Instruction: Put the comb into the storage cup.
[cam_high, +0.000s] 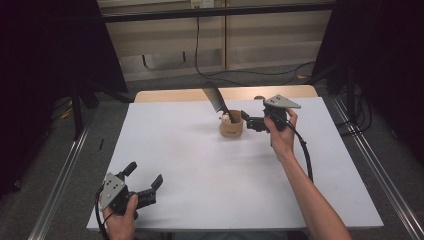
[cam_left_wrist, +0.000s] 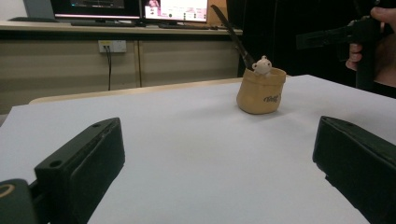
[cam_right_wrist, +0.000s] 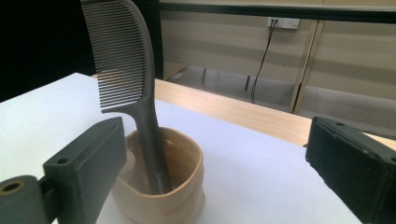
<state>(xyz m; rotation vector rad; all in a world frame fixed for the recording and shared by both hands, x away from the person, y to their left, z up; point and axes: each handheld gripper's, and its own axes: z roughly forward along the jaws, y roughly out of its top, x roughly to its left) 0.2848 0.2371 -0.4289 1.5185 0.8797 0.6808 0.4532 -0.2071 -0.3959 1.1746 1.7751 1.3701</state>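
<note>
Jaws of the right gripper (cam_high: 248, 120) stand wide apart with nothing between them, just beside a squat tan pouch-shaped holder (cam_right_wrist: 161, 184) with soft, rolled walls, from which a dark, fine-toothed plastic comb (cam_right_wrist: 128, 79) rises handle-down, leaning toward the table's far edge. A small white figurine (cam_left_wrist: 263, 66) sits at the holder's rim. The left gripper (cam_high: 143, 186), equally agape, rests well apart near the front of the smooth white table (cam_high: 200, 165).
</note>
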